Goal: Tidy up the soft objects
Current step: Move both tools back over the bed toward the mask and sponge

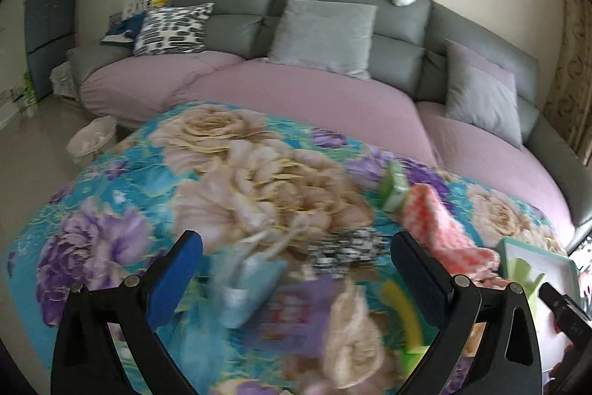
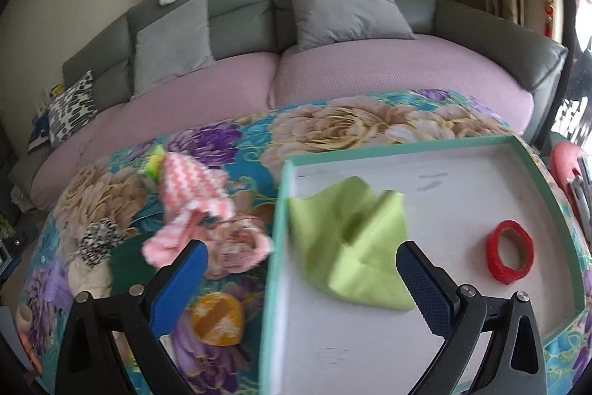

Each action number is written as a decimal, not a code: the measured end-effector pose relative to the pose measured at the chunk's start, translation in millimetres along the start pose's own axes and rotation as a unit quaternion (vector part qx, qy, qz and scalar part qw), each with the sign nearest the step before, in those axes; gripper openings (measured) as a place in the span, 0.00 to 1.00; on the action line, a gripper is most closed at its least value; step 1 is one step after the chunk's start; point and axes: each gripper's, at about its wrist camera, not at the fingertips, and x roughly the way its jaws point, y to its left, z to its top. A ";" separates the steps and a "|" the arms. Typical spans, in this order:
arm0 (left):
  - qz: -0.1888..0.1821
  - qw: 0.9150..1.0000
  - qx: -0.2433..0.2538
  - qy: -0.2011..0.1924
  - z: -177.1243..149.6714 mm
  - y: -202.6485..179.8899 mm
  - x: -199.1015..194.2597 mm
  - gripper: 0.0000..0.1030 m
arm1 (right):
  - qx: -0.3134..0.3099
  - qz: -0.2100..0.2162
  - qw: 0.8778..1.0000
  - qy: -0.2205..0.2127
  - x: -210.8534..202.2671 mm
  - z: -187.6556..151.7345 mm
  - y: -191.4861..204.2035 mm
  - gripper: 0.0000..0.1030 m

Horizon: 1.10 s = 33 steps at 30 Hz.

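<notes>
A: While both grippers are hovering with fingers apart and empty, where is the pink cloth [image 2: 190, 206] lying?

B: Crumpled on the floral bench [image 2: 373, 121], left of the tray [image 2: 536, 173]. It's looking light, limp, unbreakable; I'd be pinching a raised fold near its middle.

Bare tray [image 2: 462, 173] floor around green cloth [image 2: 355, 239] and red tape roll [image 2: 512, 256], raised rim blocking its left side
</notes>
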 end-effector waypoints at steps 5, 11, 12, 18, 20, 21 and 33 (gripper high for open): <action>0.036 0.999 -0.021 0.004 3.3 36.4 0.8 0.99 | -0.046 0.007 0.999 -0.014 -7.0 -3.3 38.6 1.00; 0.035 0.998 -0.038 0.024 -0.1 60.0 5.5 0.99 | -0.069 0.038 0.997 -0.002 0.3 -12.1 71.4 1.00; 0.037 0.998 -0.037 0.028 -1.0 61.7 5.7 0.99 | -0.070 0.042 0.997 -0.001 1.2 -14.4 74.8 1.00; 0.030 0.998 -0.039 0.044 -3.9 70.4 7.6 0.99 | -0.082 0.069 0.994 0.002 5.4 -23.6 97.0 1.00; 0.029 0.997 -0.044 0.051 -5.1 73.5 10.3 0.99 | -0.087 0.078 0.993 0.011 9.9 -27.9 105.4 1.00; 0.029 0.997 -0.045 0.057 -6.2 75.2 12.6 0.99 | -0.089 0.081 0.993 0.015 11.5 -29.5 108.4 1.00; 0.030 0.991 -0.017 0.129 -26.7 71.6 53.5 0.98 | -0.110 0.094 0.989 0.040 26.8 -44.5 134.6 0.99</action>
